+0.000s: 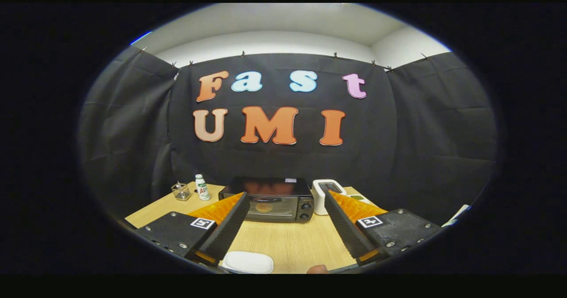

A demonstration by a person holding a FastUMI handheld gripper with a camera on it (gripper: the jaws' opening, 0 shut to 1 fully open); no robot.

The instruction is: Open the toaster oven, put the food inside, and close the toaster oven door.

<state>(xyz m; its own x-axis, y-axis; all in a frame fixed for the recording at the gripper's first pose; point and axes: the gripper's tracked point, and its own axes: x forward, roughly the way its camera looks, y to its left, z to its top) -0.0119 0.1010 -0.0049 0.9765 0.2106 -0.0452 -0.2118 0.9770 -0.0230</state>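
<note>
- My gripper (285,207) hangs released, fingers spread wide, holding nothing.
- The toaster oven (267,199) sits straight ahead beyond them on the tabletop (288,242), door shut.

The tool (285,200) stood with fingers wide apart, bare pale wooden surface (288,240) between it and the black toaster oven (270,198), door shut. A white toaster (325,194) crowded one side; a white bottle (202,187) and glass jar (180,191) stood clear on the other.
</note>
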